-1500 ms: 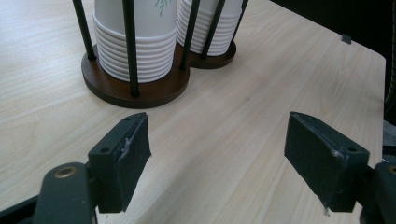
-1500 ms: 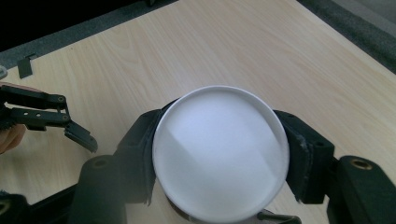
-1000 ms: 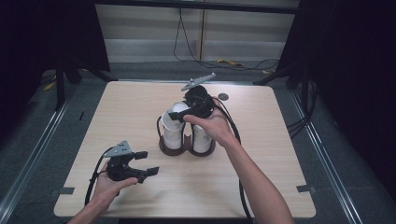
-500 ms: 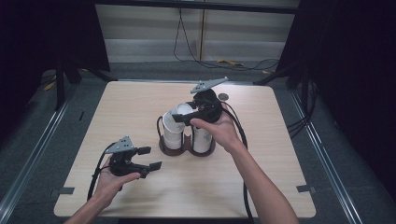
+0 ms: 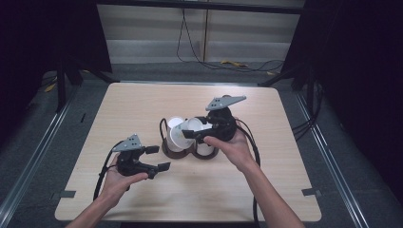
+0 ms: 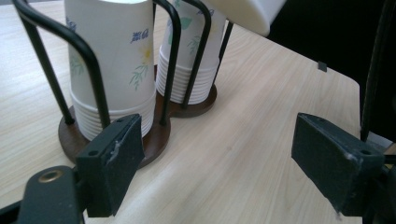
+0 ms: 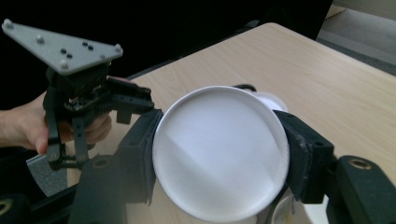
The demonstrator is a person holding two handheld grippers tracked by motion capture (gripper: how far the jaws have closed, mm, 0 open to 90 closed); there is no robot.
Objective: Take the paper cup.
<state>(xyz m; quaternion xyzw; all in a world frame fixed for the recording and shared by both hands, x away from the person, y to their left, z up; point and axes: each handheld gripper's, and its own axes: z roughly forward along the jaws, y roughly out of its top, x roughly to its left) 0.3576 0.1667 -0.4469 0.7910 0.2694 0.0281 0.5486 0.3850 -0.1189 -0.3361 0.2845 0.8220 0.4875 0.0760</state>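
Bench point(image 5: 142, 109): light wood top, seen from above, standing on a grey floor with dark surroundings.

Cup rack point(image 5: 167, 148): dark round double base with black wire uprights, near the middle of the bench. It holds two stacks of white paper cups set upside down, side by side. In the left gripper view the rack point(image 6: 161, 135) stands close ahead, and the nearer stack point(image 6: 112, 60) and the farther stack point(image 6: 191, 51) both carry a printed flower-and-leaf pattern with small blue lettering.

Right claw point(image 5: 197, 133): held in the person's right hand point(image 5: 233, 147) above the rack, grey three-cornered plate on top, cable trailing back along the forearm. Its jaws are closed on a single paper cup point(image 5: 190, 127), lifted clear of the stacks and tipped on its side. In the right gripper view the jaws press the cup point(image 7: 219, 151) from both sides, its flat white end facing the camera.

Left claw point(image 5: 157, 158): held in the person's left hand point(image 5: 119, 178) at the near left part of the bench, apart from the rack, pointing toward it. Its jaws stand wide apart and hold nothing; in the left gripper view bare bench lies between them. The right gripper view shows this claw point(image 7: 133, 103) farther off.
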